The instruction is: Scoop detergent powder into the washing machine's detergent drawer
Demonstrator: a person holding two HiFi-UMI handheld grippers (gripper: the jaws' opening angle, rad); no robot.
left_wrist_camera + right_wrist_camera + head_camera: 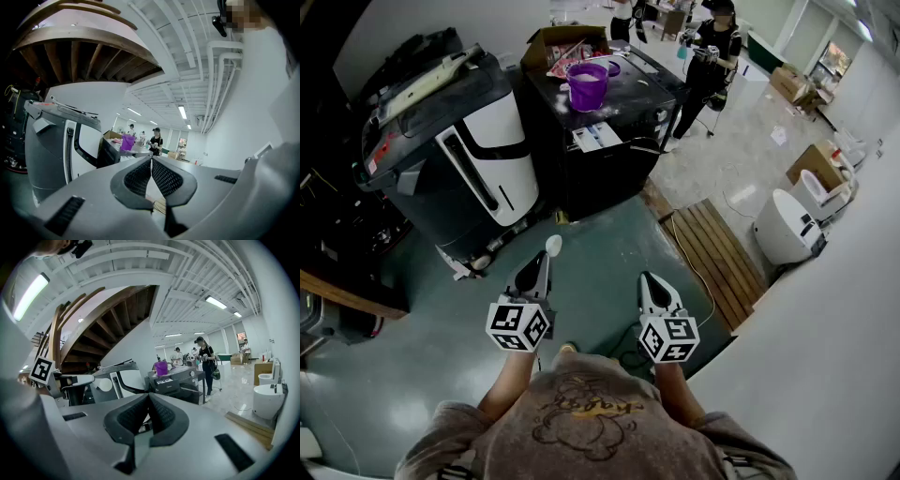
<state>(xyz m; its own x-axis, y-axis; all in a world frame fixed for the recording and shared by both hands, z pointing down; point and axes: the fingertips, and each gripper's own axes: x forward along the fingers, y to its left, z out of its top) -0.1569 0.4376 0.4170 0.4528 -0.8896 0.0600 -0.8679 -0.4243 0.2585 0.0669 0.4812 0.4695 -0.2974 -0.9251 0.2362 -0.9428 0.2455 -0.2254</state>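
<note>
your left gripper point(545, 261) and right gripper point(646, 278) both pinched shut, nothing in them, low over the floor point(600, 239), washer point(623, 112) well ahead, purple tub point(587, 86) on top

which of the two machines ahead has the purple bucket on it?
The black washing machine, the right-hand one. The purple bucket stands on its top; the grey-and-white machine to its left carries none.

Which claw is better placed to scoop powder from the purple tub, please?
Left. The left claw is shut with a white scoop at its tip; the right claw is shut and empty. Both stand similarly far from the purple tub.
</note>
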